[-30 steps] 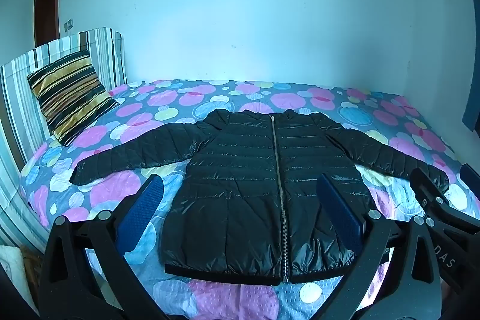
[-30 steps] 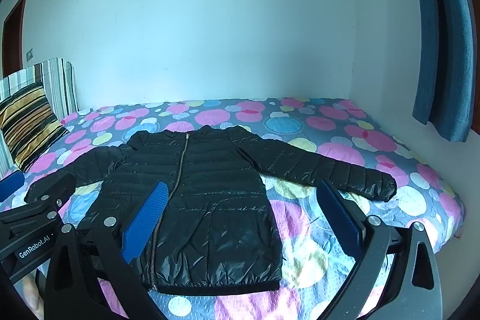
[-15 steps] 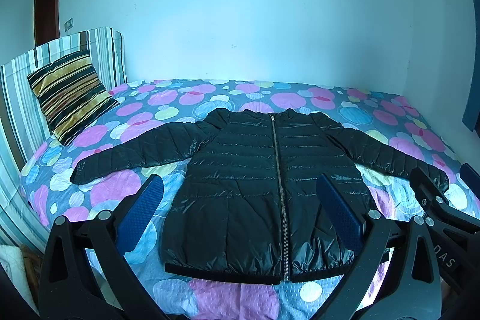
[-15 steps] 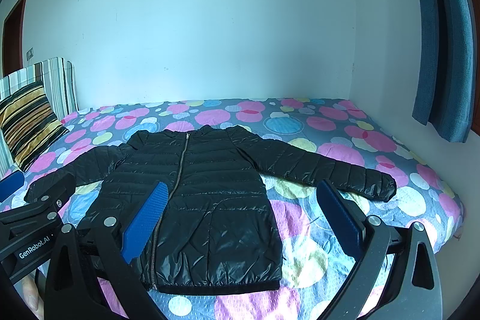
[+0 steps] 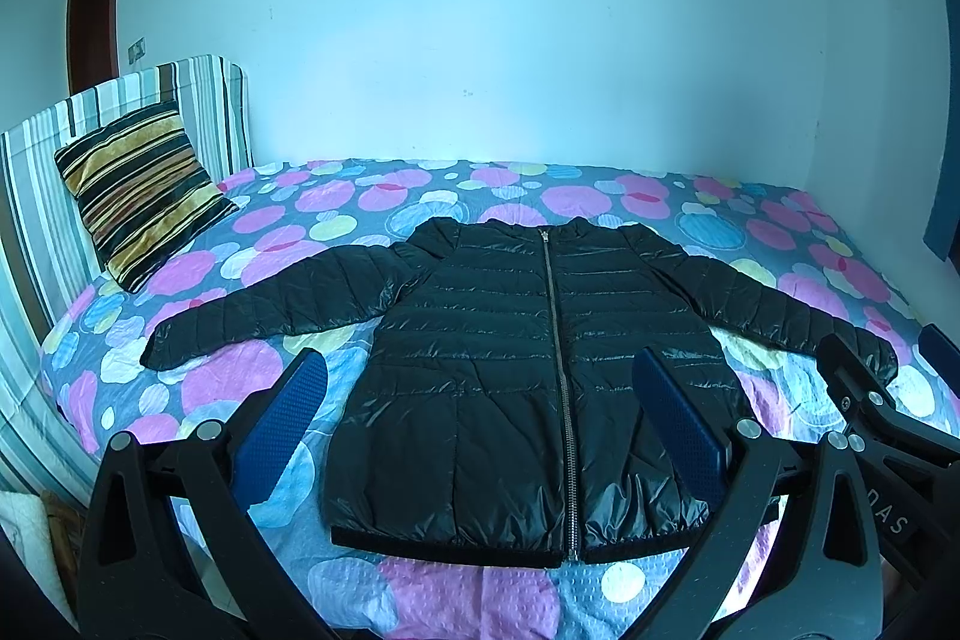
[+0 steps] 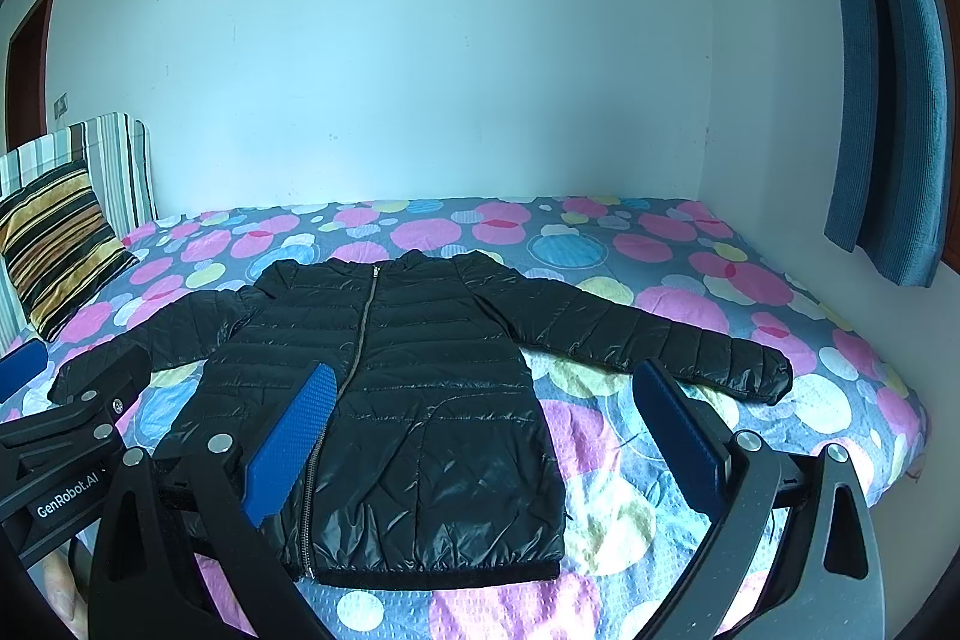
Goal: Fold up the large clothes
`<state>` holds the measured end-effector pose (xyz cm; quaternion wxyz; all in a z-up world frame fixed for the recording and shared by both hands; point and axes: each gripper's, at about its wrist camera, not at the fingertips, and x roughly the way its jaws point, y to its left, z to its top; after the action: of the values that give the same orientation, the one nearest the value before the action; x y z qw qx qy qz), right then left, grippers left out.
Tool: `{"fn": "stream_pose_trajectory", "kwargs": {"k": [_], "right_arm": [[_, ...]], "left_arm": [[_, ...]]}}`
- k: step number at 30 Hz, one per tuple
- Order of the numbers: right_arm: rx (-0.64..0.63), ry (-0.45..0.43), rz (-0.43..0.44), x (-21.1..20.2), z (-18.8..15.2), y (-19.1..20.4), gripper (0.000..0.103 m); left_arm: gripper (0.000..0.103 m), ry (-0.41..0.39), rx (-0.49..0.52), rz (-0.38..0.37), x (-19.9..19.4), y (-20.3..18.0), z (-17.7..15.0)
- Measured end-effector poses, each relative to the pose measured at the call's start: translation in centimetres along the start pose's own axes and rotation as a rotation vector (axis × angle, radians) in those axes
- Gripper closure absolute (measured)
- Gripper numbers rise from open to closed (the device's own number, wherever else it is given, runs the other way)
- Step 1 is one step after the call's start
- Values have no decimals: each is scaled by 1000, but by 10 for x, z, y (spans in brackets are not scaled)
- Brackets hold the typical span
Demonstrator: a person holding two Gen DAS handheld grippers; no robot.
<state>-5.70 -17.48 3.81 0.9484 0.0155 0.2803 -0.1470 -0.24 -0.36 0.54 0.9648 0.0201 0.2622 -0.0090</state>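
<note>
Cool bluish daylight, bright wall [image 5: 480,28], sheen on jacket [image 6: 408,400]; strong fisheye bending, dark corners.

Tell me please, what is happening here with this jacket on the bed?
A person holds two grippers above a bed, about to fold a black jacket. The jacket lies flat, zipped, with both sleeves spread out. The left gripper and right gripper are both open, hover near the hem side, and touch nothing. No fold is made yet. A striped pillow leans on the headboard.
</note>
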Motion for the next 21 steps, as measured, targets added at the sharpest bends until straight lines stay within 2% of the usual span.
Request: {"fn": "stream_pose_trajectory", "kwargs": {"k": [21], "right_arm": [[-2,0,-1,1,-1,1,5]], "left_arm": [[2,1,-4,1,-1,3,-3]]}}
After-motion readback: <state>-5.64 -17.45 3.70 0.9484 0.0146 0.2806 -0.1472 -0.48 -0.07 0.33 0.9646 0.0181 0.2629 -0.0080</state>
